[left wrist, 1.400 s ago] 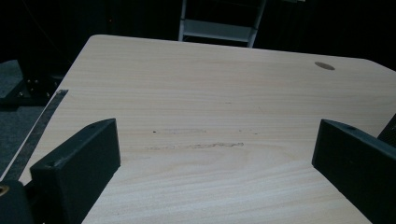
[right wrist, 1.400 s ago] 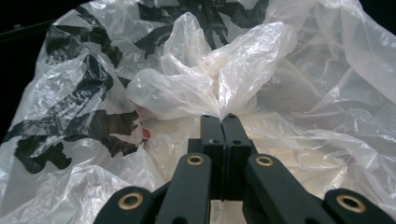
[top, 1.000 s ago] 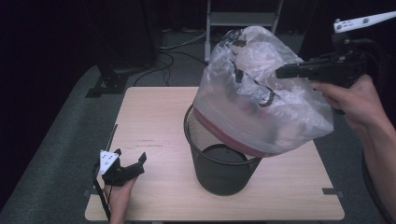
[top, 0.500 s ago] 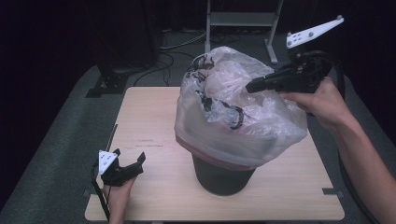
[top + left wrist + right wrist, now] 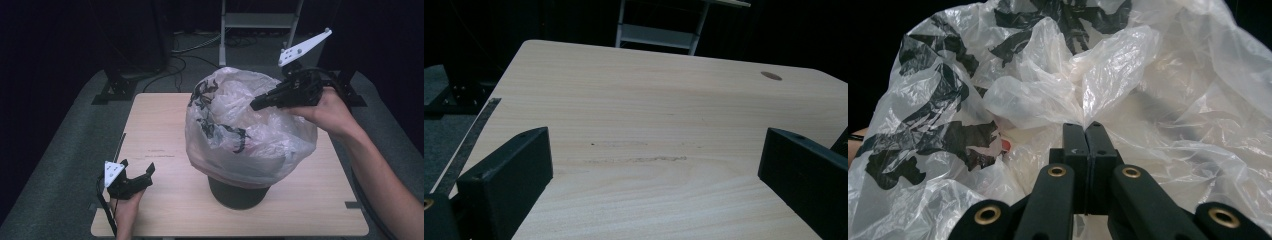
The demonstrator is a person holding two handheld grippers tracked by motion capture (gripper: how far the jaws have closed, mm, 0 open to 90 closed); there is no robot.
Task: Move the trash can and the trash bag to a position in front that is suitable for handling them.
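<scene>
A clear plastic bag (image 5: 240,125) with black print billows over a black bin (image 5: 235,194) at the middle of the table, hiding the bin's rim. My right gripper (image 5: 255,104) reaches in from the right and is shut on a pinch of the bag's film near its top. In the right gripper view the jaws (image 5: 1086,129) meet on the crumpled film of the bag (image 5: 1038,95). My left gripper (image 5: 137,169) rests open at the table's front left, a hand behind it. The left gripper view has its jaws (image 5: 654,150) wide apart over bare wood.
The wooden table (image 5: 160,125) has free room to the left of the bin. A dark tape strip (image 5: 471,137) runs along its left edge. A metal stand (image 5: 260,20) and cables lie on the floor behind the table.
My right gripper has carried the bag leftward and downward, so the bag now drapes over the bin's rim. The left gripper has stayed where it was.
</scene>
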